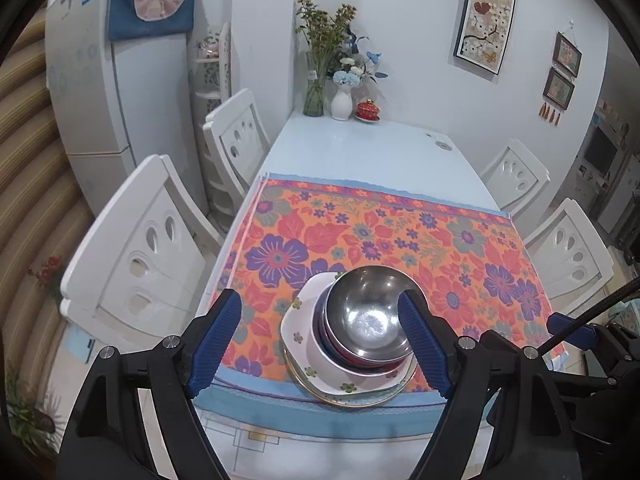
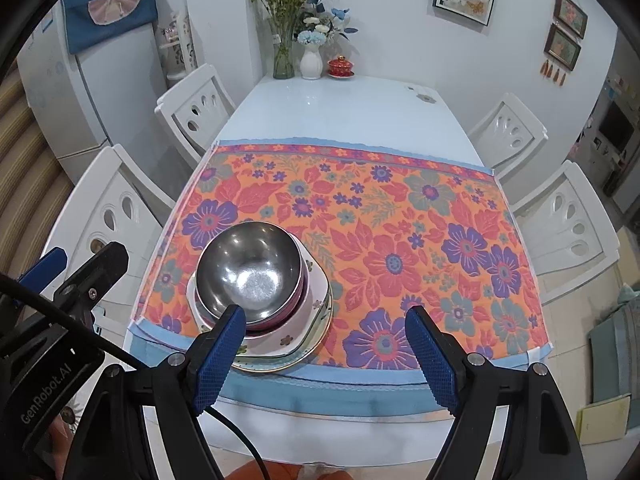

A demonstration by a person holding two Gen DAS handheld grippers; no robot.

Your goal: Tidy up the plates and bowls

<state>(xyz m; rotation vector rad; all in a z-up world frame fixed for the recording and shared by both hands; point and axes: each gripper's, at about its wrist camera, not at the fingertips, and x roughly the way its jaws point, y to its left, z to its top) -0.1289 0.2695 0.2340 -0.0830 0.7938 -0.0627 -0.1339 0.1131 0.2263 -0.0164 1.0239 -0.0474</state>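
Left gripper point(image 1: 320, 332) jaws wide apart, empty, framing stack in view, pads clear of it. Right gripper point(image 2: 326, 344) equally wide, empty, stack at its left. Steel bowl point(image 1: 366, 316) on top, nested in pink bowl point(image 2: 302, 292), on floral plates point(image 1: 304, 344). Stack sits near front edge of flowered cloth point(image 2: 380, 232) on white table point(image 2: 340, 108).

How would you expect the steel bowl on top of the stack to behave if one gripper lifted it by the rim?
The steel bowl looks thin, so probably light. Its polished wall may slip between the fingers. It sits tilted in the bowls below, so it could rock or slide.
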